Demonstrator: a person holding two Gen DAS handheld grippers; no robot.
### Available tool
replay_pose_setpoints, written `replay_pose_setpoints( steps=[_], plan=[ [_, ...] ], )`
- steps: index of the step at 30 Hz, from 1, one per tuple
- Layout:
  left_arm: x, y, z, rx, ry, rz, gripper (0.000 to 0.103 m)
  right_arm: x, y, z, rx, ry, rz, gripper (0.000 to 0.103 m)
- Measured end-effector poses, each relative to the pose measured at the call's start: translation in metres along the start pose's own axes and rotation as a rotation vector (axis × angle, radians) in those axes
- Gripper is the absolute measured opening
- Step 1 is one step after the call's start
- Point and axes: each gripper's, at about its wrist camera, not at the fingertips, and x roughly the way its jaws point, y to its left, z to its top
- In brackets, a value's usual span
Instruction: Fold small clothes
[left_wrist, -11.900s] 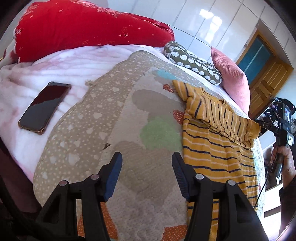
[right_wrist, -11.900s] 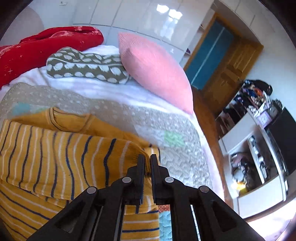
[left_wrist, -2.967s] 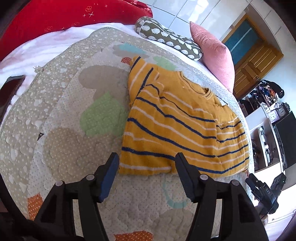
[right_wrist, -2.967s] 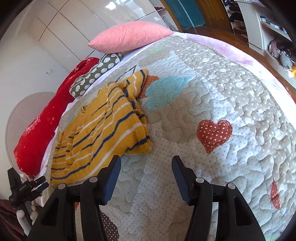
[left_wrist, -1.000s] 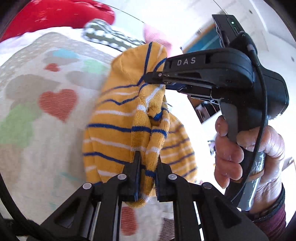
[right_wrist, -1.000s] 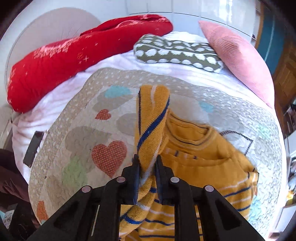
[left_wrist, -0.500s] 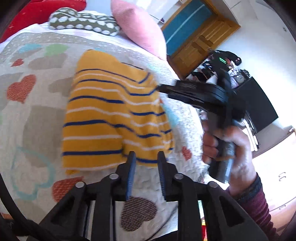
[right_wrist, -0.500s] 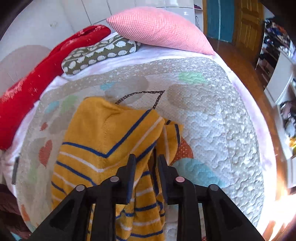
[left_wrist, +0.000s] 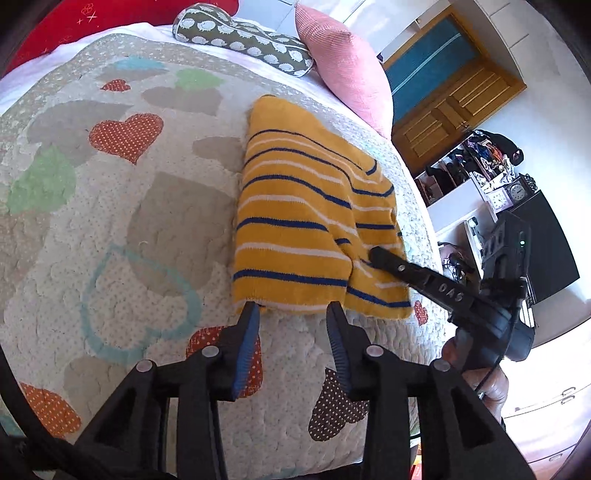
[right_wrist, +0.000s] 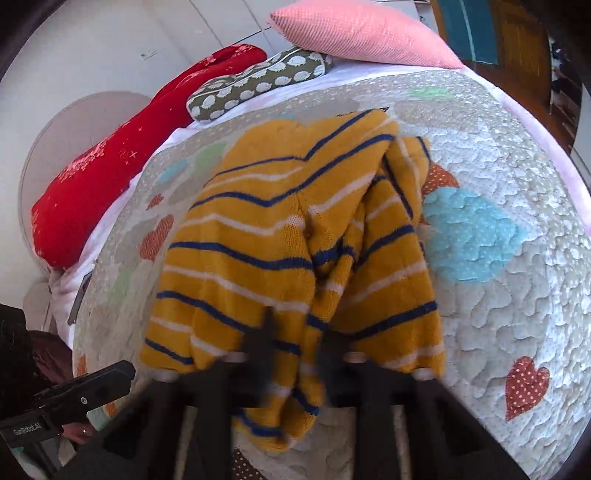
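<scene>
The mustard-yellow knit sweater with navy and white stripes (left_wrist: 306, 229) lies folded on the heart-patterned quilted bedspread (left_wrist: 122, 229), toward the bed's right edge, hem end nearest you.

Left tongs (left_wrist: 293, 325): spread open, empty, tips just short of the hem, not touching it. Right tongs (right_wrist: 295, 347): blurred in their own view. The fingers look parted with knit lying between them, but you cannot tell whether they pinch it. From the left view one dark tip rests on the sweater's right half.

Handling, as a judgement:
- Soft, thick knit, light and limp. It will sag and drape from any single pinch.
- Fuzzy surface should grip well against the pads, with little slip.
- Layers are stacked, so a shallow bite may lift the top layer only and undo the fold.
- Best hold is probably the doubled hem edge or a corner, biting through all layers.
- The right half looks bunched, with a ridge down the middle. It may need smoothing flat.

Around:
- The pink ribbed pillow (left_wrist: 343, 70) and the olive bolster cushion with white spots (left_wrist: 243, 40) are at the head, well apart from the sweater.
- The red blanket with star print (right_wrist: 122, 147) lies along the far left side.
- Nothing lies between the tongs and the garment.
- The bed edge is near the sweater's right side, so a pull that way could drag it off.
</scene>
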Motion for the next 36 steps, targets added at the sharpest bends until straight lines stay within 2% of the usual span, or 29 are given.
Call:
replay_pose_setpoints(
  steps=[2, 5, 8, 11, 13, 15, 18, 21, 23, 26, 28, 31, 32, 34, 36],
  plan=[
    [-0.008, -0.008, 0.000, 0.015, -0.014, 0.015, 0.038, -0.018, -0.010, 0.007, 0.041, -0.081, 0.050, 0.009],
    [-0.005, -0.019, 0.009, 0.044, -0.025, 0.024, 0.041, -0.053, -0.028, 0.013, 0.082, -0.178, 0.035, 0.008],
    [0.007, -0.032, 0.014, 0.087, -0.019, 0.041, 0.044, -0.065, -0.055, 0.008, 0.136, -0.191, -0.020, 0.008],
    [0.031, -0.045, 0.017, 0.123, 0.019, 0.053, 0.044, -0.053, -0.080, -0.008, 0.184, -0.151, -0.061, 0.008],
    [0.050, -0.050, 0.018, 0.146, 0.058, 0.071, 0.044, -0.043, -0.085, -0.017, 0.187, -0.128, -0.059, 0.010],
    [0.069, -0.052, 0.015, 0.170, 0.093, 0.119, 0.044, -0.041, -0.084, -0.020, 0.182, -0.132, -0.073, 0.015],
    [0.078, -0.051, 0.013, 0.199, 0.089, 0.171, 0.045, -0.057, -0.084, -0.016, 0.183, -0.183, -0.066, 0.018],
    [0.077, -0.048, 0.013, 0.198, 0.086, 0.153, 0.050, -0.083, -0.082, -0.005, 0.181, -0.307, -0.076, 0.019],
    [0.078, -0.044, 0.014, 0.184, 0.087, 0.153, 0.053, -0.090, -0.079, 0.008, 0.177, -0.338, -0.038, 0.019],
    [0.081, -0.036, 0.015, 0.158, 0.096, 0.148, 0.057, -0.075, -0.076, 0.028, 0.186, -0.307, 0.050, 0.019],
    [0.082, -0.030, 0.015, 0.138, 0.100, 0.143, 0.059, -0.052, -0.077, 0.042, 0.186, -0.258, 0.068, 0.019],
    [0.077, -0.022, 0.014, 0.104, 0.115, 0.108, 0.059, -0.006, -0.091, 0.058, 0.216, -0.167, -0.001, 0.019],
    [0.073, -0.020, 0.013, 0.097, 0.114, 0.097, 0.059, 0.006, -0.097, 0.061, 0.231, -0.153, -0.023, 0.024],
    [0.058, -0.019, 0.009, 0.101, 0.092, 0.094, 0.059, 0.013, -0.105, 0.064, 0.258, -0.157, -0.064, 0.034],
    [0.043, -0.017, 0.005, 0.113, 0.060, 0.094, 0.059, 0.006, -0.101, 0.068, 0.246, -0.146, -0.075, 0.034]
  ],
)
